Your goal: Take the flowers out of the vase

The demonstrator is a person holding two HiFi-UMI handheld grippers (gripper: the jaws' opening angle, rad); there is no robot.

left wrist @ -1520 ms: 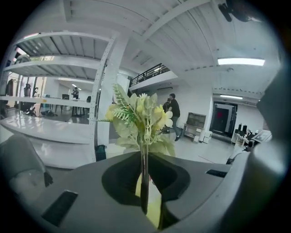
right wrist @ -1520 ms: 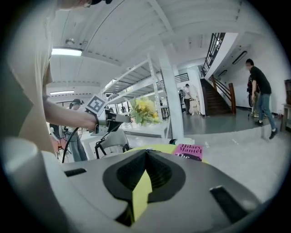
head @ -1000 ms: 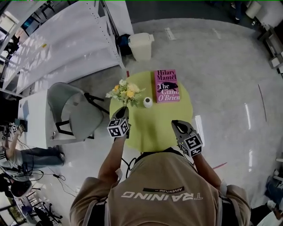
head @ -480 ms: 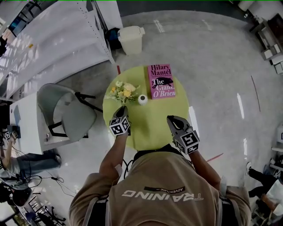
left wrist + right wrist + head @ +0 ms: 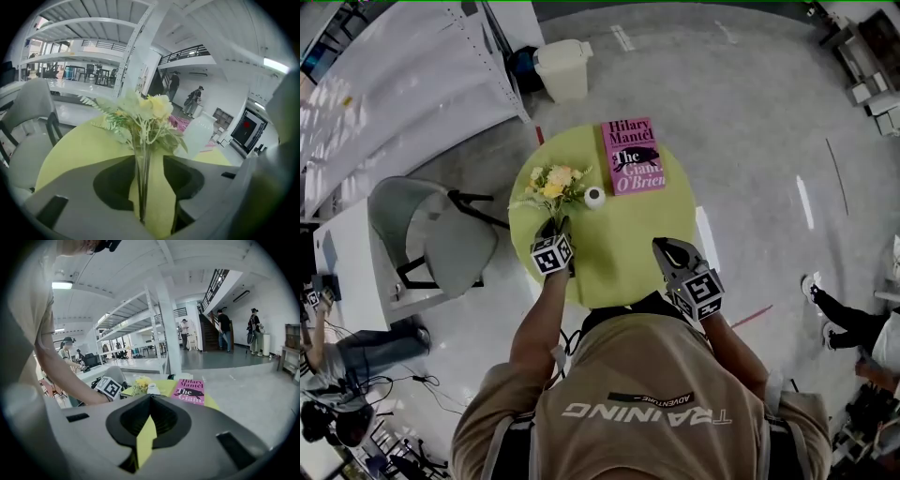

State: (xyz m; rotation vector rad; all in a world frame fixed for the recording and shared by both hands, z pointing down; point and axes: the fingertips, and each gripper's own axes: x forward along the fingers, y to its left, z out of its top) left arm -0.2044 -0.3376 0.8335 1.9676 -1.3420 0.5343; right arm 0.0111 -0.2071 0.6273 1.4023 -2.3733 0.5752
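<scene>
Evidently the flowers (image 5: 555, 181) have been brought down over the last second: they now appear laid on the green table (image 5: 619, 253) toward its ten o'clock edge, clear of the white vase (image 5: 594, 197), which is stood just at their three o'clock. The left gripper (image 5: 553, 225) is being opened, with the stems (image 5: 142, 173) seen between its parting jaws but no longer pinched. The right gripper (image 5: 667, 249), held at the table's five o'clock edge, is kept slightly apart and empty. The removal is judged done; only withdrawal of the left gripper is left
</scene>
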